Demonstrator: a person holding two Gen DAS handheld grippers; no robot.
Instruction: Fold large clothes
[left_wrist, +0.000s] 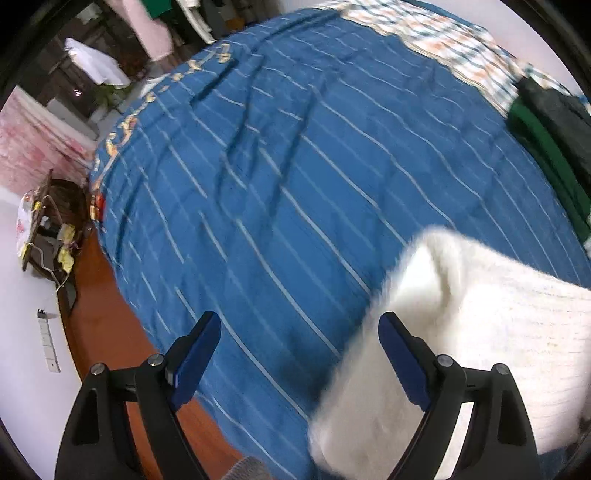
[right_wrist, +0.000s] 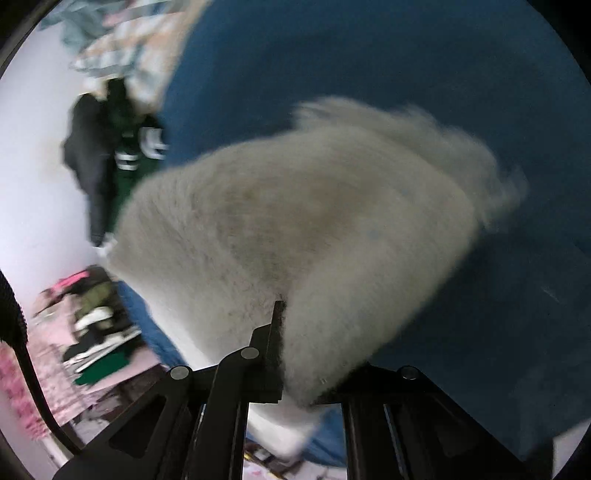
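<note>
blue striped bedspread (left_wrist: 280, 192), left tongs (left_wrist: 299, 354) spread wide, empty, right tongs (right_wrist: 291, 347) clamped on white fluffy garment (right_wrist: 295, 221)

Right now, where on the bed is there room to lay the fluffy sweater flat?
The middle of the blue bedspread is bare, from the white sweater up to the checked blanket. The right edge is crowded with dark clothes.
</note>
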